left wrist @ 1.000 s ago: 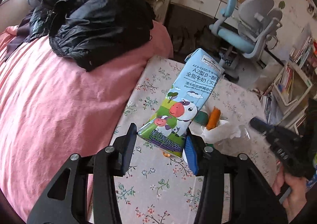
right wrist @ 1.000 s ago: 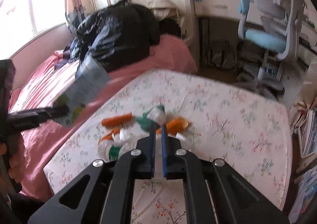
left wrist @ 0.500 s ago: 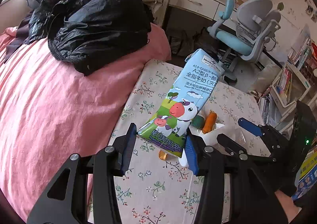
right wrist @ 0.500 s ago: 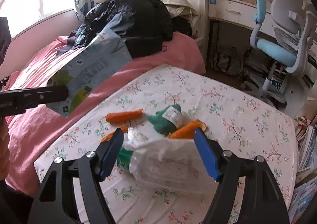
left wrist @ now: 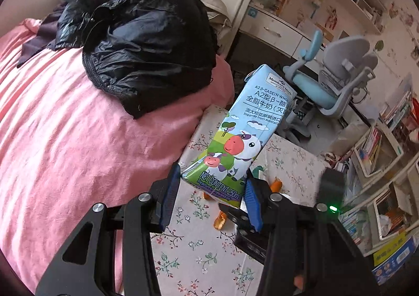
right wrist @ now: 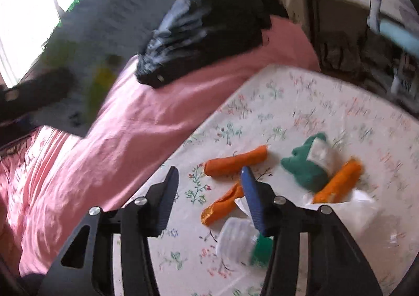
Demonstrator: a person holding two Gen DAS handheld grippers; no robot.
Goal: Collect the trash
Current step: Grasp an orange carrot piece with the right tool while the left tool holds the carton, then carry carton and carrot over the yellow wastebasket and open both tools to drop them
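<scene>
My left gripper (left wrist: 212, 178) is shut on the bottom end of a blue milk carton (left wrist: 243, 138) with a cartoon cow, held tilted above the table's near corner. In the right wrist view the carton (right wrist: 104, 33) is a blur at upper left. My right gripper (right wrist: 209, 172) hangs over the table's left edge; its jaws are closing with nothing between them. Just to its right lie three orange wrappers (right wrist: 235, 162), a green pouch (right wrist: 303, 167), a clear bottle (right wrist: 235, 241) and a white plastic bag (right wrist: 361, 212).
The low table has a floral cloth (right wrist: 327, 112) and butts against a bed with a pink cover (left wrist: 78, 138). A black jacket (left wrist: 146, 41) lies on the bed. A blue-grey desk chair (left wrist: 332, 86) and bookshelves (left wrist: 379, 144) stand beyond the table.
The right jaws went from shut to wide, then narrowed. That gripper swung left, and the white bag now lies to its right. The left gripper lifted the carton a little.
</scene>
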